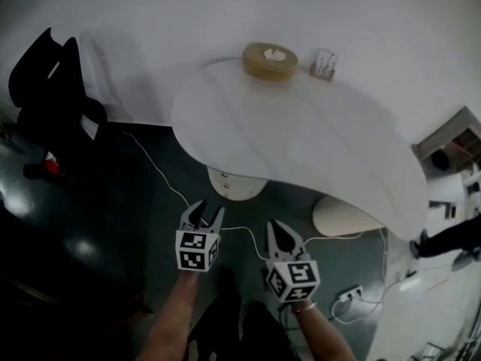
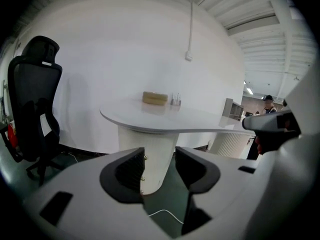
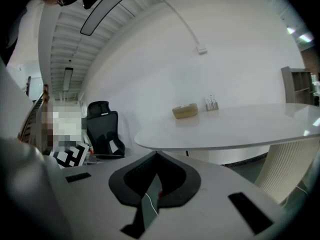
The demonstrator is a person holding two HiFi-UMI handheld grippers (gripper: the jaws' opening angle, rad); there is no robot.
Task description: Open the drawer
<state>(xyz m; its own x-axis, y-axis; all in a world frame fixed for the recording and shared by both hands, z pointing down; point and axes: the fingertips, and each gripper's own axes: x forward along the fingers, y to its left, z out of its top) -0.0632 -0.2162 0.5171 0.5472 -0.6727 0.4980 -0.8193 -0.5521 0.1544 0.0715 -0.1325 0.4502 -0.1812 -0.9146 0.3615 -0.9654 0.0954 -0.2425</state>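
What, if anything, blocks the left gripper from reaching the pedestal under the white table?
Likely yes, reachable: nothing blocks it. The left gripper, open and empty, points at the pedestal, with only floor and a thin white cable between them. It is not there yet; the person would need to move closer.

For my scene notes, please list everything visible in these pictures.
curved white table: one, white, centre.
low tan box: one, tan, on the table's far edge.
small pale holder: one, whitish, beside the box.
black office chair: one, black, left, by the wall.
thin white cable: one, white, on the dark floor.
white power strip: one, white, floor at lower right.
left gripper: one, white, jaws apart, empty.
right gripper: one, white, jaws together, empty.
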